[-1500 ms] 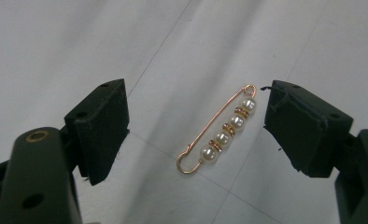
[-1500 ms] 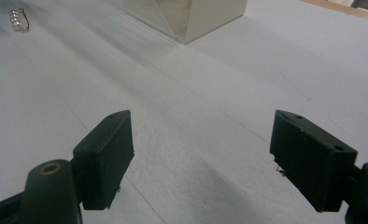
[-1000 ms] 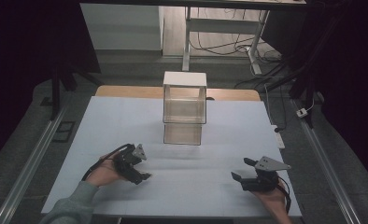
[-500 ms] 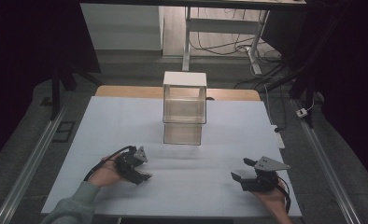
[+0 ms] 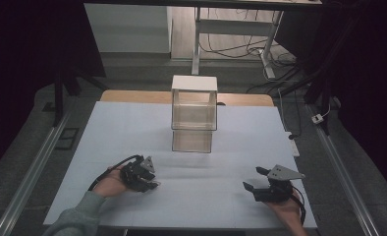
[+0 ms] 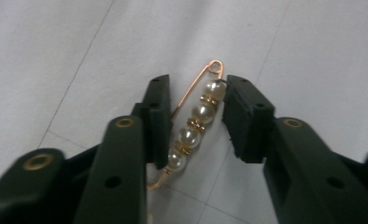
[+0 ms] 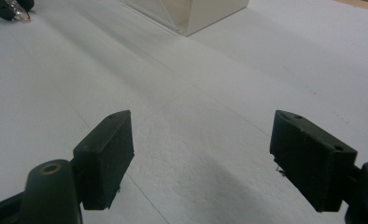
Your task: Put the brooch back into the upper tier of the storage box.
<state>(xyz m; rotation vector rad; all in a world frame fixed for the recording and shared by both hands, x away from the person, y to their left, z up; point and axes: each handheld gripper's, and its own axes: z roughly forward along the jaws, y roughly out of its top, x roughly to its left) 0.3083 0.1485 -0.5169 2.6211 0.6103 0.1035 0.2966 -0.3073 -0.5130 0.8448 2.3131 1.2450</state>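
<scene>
**Pin between the jaws, not yet picked up**

I am working the left gripper [image 5: 150,183] near the front left corner of the tabletop [image 5: 108,128]. In the left gripper view I look down its two black jaws, and a gold pin [image 6: 191,126] with four pearls lies between them. The pin rests flat on the white tabletop. Its loop end points away from me, past the jaw tips. The jaws are open. The left jaw sits right against the pin's wire side, maybe touching it. The right jaw is close to the top pearl, but I see a small gap lower down. So I think the pin is not gripped yet.

The right gripper [image 5: 254,180] is near the front right corner, well apart from the pin. Its jaws are wide open and hold nothing. In the right gripper view I see bare tabletop between them.

A clear box stack [image 5: 194,114] with a white top stands in the middle, toward the back edge of the tabletop. It is well away from both grippers.

What looks done: the left gripper is lined up around the pin. What is left, I think: close the jaws on the pin, lift it off the tabletop, and carry it where it must go, maybe to the box. The pin is thin and flat, so the squeeze may slip.
</scene>
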